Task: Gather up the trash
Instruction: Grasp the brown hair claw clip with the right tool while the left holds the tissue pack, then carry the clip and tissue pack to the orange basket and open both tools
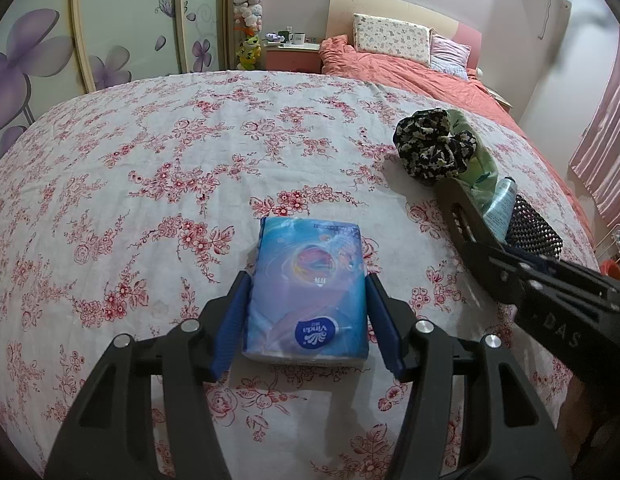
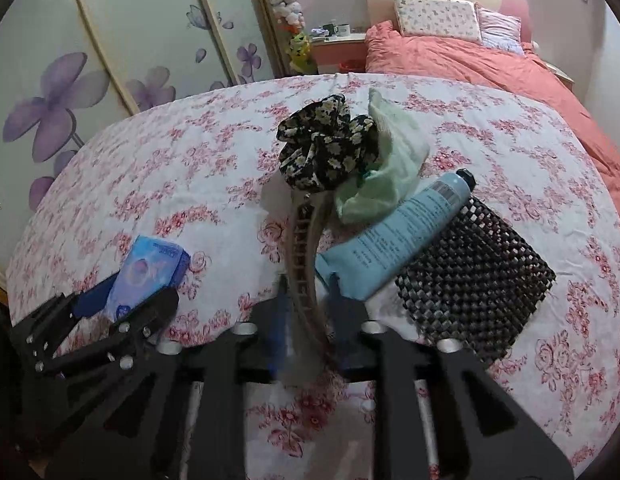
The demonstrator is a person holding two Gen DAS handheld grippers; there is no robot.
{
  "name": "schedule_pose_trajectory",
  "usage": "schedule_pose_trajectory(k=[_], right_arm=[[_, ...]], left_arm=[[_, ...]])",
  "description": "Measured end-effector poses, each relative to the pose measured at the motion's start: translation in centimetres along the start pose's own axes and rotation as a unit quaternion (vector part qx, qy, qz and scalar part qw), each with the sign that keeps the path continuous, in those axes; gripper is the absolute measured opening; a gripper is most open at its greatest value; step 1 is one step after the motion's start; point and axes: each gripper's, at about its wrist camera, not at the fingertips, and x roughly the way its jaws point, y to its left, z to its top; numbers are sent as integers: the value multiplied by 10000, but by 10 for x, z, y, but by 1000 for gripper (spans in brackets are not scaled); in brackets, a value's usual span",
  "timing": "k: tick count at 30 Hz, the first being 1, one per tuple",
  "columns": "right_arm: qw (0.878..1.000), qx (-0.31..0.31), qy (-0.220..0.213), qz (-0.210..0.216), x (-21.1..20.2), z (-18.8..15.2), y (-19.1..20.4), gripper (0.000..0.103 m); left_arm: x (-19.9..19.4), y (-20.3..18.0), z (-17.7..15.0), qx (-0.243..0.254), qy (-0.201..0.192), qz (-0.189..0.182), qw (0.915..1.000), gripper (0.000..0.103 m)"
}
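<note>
1. Blue plastic pack of paper tissues with a white-and-blue logo (image 1: 306,288): flat on the white tablecloth with red flower print (image 1: 150,184), directly between the two blue pads (image 1: 233,320) of the left gripper (image 1: 307,277).
2. Left gripper: clamped on this pack, one pad against each long side, with the far end of the pack reaching out past the fingertips.
3. Left hand pose: pointed forward and steeply down at the cloth, fingers level with each other.
4. Long beige curved hair clip with teeth (image 2: 304,248): lying on the cloth along the middle line of the right gripper (image 2: 308,282), near end between the fingertips, far end under the black fabric scrunchie with small pale flowers (image 2: 328,148).
5. Right gripper: jaws drawn narrow around the clip. Blurred here, so cannot tell if the pads really press on it.
6. Right hand pose: also tilted down and forward, to the right of the left gripper.
7. Just beside the right finger: light blue squeeze tube with black cap (image 2: 398,228), lying partly on a dark brown woven mat (image 2: 478,276) and touching a crumpled pale green plastic bag (image 2: 390,168).
</note>
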Motion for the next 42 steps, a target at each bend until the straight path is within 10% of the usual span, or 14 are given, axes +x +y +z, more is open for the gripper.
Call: schedule_pose_trajectory(k=[18, 42], right_arm=[[9863, 1276, -429, -949, -75, -61, -113, 11], [9833, 1361, -892, -817, -113, -63, -117, 12]], left_arm=[[-2, -3, -2, 52, -34, -212, 9998, 57], [-21, -37, -4, 336, -118, -377, 9987, 50]])
